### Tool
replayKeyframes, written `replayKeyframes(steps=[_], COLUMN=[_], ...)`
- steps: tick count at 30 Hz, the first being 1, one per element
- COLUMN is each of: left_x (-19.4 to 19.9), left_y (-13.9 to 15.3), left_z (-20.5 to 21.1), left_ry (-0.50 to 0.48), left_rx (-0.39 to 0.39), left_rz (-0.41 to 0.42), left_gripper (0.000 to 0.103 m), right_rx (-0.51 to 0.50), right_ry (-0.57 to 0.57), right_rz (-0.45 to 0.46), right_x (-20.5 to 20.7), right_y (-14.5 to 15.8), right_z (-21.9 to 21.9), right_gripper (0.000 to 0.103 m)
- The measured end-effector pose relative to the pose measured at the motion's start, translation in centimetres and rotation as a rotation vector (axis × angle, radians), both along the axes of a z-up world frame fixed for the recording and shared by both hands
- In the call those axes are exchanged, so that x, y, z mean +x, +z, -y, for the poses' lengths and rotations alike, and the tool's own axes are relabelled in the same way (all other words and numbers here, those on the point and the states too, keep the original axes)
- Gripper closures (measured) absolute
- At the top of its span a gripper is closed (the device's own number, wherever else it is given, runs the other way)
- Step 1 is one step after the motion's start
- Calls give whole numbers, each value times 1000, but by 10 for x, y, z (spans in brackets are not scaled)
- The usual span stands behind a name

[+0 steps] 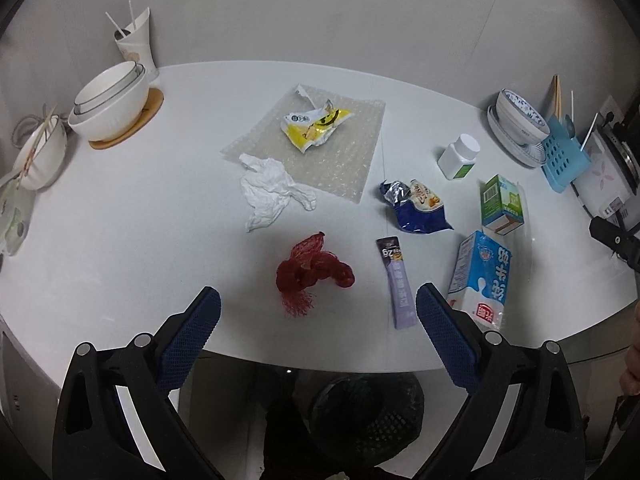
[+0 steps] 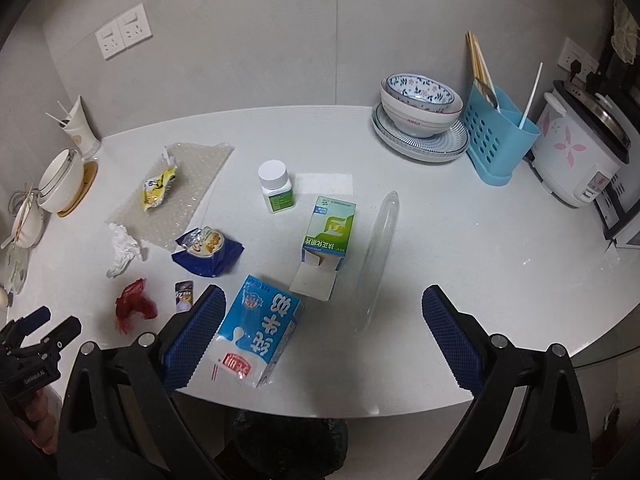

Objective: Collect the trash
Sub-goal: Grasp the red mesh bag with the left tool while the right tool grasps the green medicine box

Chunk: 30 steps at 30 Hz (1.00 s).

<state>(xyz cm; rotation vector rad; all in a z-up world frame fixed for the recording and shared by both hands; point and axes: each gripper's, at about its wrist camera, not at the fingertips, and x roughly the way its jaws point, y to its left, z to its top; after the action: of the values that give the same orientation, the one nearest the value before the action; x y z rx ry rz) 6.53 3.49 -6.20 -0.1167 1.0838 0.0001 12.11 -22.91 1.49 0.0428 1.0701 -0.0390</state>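
Trash lies on the white table (image 1: 120, 240): a red net bag (image 1: 312, 270), a crumpled tissue (image 1: 272, 192), a yellow wrapper (image 1: 316, 124) on bubble wrap (image 1: 352, 168), a blue snack bag (image 1: 416, 204), a purple sachet (image 1: 398, 284), a blue milk carton (image 1: 482, 280) and a green box (image 1: 502, 204). My left gripper (image 1: 318, 312) is open and empty, just short of the net bag. My right gripper (image 2: 320, 332) is open and empty, beside the milk carton (image 2: 256, 332), near the green box (image 2: 328, 232). A dark bin (image 1: 364, 416) sits below the table edge.
A white pill bottle (image 2: 275, 186) stands mid-table. Stacked bowls (image 1: 108, 104) and a cup (image 1: 136, 44) are at the left. Patterned bowls on plates (image 2: 420, 116), a blue utensil holder (image 2: 496, 136) and a rice cooker (image 2: 580, 148) are at the right. A clear plastic sheet (image 2: 380, 248) lies near the box.
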Motion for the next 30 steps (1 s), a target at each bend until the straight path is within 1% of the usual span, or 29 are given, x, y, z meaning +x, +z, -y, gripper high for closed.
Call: replayKeyframes(steps=[6,9,13,18,24,26,28,29,30], left_x=[24,35,46,58,68,69,72,73,74], left_y=[-38,-59,-80,-99,-113,-113,-111,-111,-111], left_z=[-11,-14,-16,-15,-9,-6,-6,-7,-7], left_ry=[-22,-35,-53,-80,-122,-135,-144,-144,-146], left_rx=[13,15,16,17,17,39,40,38,38], left_rz=[-76,-112,-152,-188,-214,-204,-200,-200,-200], left_gripper=[9,11,13,17,33,36,42,44,48], right_rx=[-14,-13,-17,-5,5,6,18,19,16], right_ry=[-19,-34,-45,-74,-116,-136,-153,-161,-169], right_rz=[-57,-85,-109,-148,-228,-257,-284,-296,-307], right_x=[36,52,72,97,128,136,144,148,151], right_y=[-28,-39,-51,-66,-93,-101,-111,-115,-119], right_z=[-3,-3,-4,-2,2,5,8,9,10], right_gripper=[9,11,13,18,27,32,33,34,35])
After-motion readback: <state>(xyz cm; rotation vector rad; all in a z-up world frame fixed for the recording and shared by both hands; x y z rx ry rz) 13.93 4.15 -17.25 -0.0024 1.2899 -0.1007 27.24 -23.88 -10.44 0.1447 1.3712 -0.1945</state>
